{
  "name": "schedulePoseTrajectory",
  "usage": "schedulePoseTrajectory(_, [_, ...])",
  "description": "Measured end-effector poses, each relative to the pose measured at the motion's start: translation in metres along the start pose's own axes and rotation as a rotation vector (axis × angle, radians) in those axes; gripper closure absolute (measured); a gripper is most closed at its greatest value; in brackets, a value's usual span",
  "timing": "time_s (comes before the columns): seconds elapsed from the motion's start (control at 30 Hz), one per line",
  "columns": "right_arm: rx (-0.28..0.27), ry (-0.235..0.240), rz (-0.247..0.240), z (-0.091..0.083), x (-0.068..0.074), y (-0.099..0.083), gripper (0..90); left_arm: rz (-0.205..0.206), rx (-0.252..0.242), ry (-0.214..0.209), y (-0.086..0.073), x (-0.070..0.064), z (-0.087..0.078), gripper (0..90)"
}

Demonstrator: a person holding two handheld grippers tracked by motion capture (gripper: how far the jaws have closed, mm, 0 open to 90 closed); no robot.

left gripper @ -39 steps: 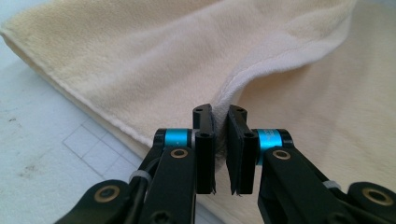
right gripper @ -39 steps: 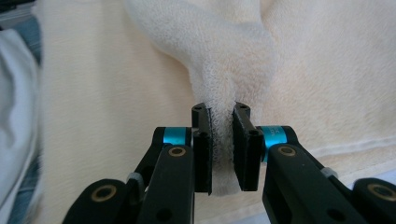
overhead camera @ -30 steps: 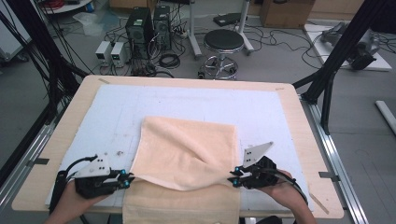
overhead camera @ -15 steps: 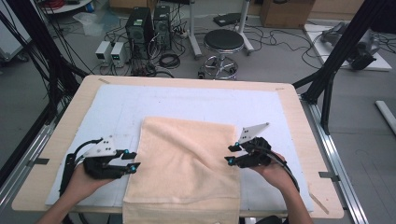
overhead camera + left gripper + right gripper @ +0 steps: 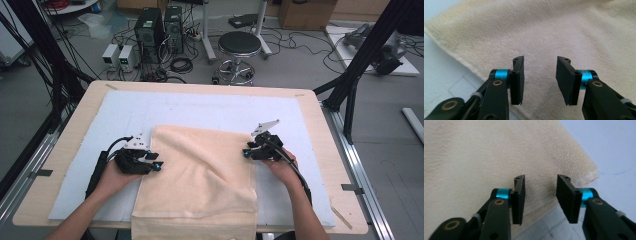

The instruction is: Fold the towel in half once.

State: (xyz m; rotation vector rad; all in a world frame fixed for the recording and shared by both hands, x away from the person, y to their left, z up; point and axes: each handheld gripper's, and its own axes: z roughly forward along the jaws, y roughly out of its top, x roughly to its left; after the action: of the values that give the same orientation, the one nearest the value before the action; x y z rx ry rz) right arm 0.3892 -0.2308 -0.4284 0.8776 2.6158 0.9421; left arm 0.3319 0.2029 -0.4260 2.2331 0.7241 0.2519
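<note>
- I see the cream towel point(image 5: 200, 175) lying folded on the pale blue mat point(image 5: 210, 107), with its near end hanging past the table's front edge, so that end is cut off from me in the high view.
- My left gripper point(image 5: 156, 165) sits at the towel's left edge; in the left gripper view its jaws stand apart over the cloth, clamping nothing point(image 5: 540, 80).
- My right gripper point(image 5: 246, 152) is at the towel's right edge, near its far corner; its jaws are apart too, empty, straddling the hem point(image 5: 541, 197).
- I can't tell how many layers the towel has; a diagonal ridge crosses it.
- The wooden table point(image 5: 65, 150) borders the mat all round the towel.
- Beyond the towel, on the floor past the table, stand a round stool point(image 5: 240, 45), computer towers point(image 5: 157, 27) and tangled cables point(image 5: 182, 65).
</note>
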Motion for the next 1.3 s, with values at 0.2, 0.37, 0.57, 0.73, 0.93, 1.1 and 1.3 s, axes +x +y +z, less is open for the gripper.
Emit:
schedulePoseTrajectory(0.2, [0.003,-0.027,0.006,-0.007,-0.007,0.009,84.5,0.006,0.02,0.004,-0.001,0.0,0.004,59.2])
schedulePoseTrajectory(0.37, [-0.023,-0.018,0.002,-0.011,-0.009,0.01,66.5,-0.037,-0.059,0.054,0.001,0.01,-0.005,59.1])
schedulePoseTrajectory(0.57, [-0.048,-0.057,0.031,-0.015,-0.022,0.018,48.8,-0.148,-0.145,0.125,0.014,0.04,-0.011,58.1])
schedulePoseTrajectory(0.73, [-0.049,-0.054,0.039,-0.01,-0.035,0.033,47.2,-0.193,-0.171,0.188,0.04,0.068,-0.002,57.5])
schedulePoseTrajectory(0.93, [0.004,-0.025,0.062,0.006,-0.047,0.033,47.7,-0.223,-0.071,0.233,0.051,0.088,0.031,53.7])
schedulePoseTrajectory(1.1, [0.053,0.012,0.069,0.018,-0.049,0.028,49.9,-0.26,-0.018,0.208,0.041,0.099,0.048,50.7])
schedulePoseTrajectory(1.3, [0.047,0.041,0.094,0.021,-0.052,0.027,54.8,-0.283,-0.023,0.193,0.038,0.102,0.048,54.3])
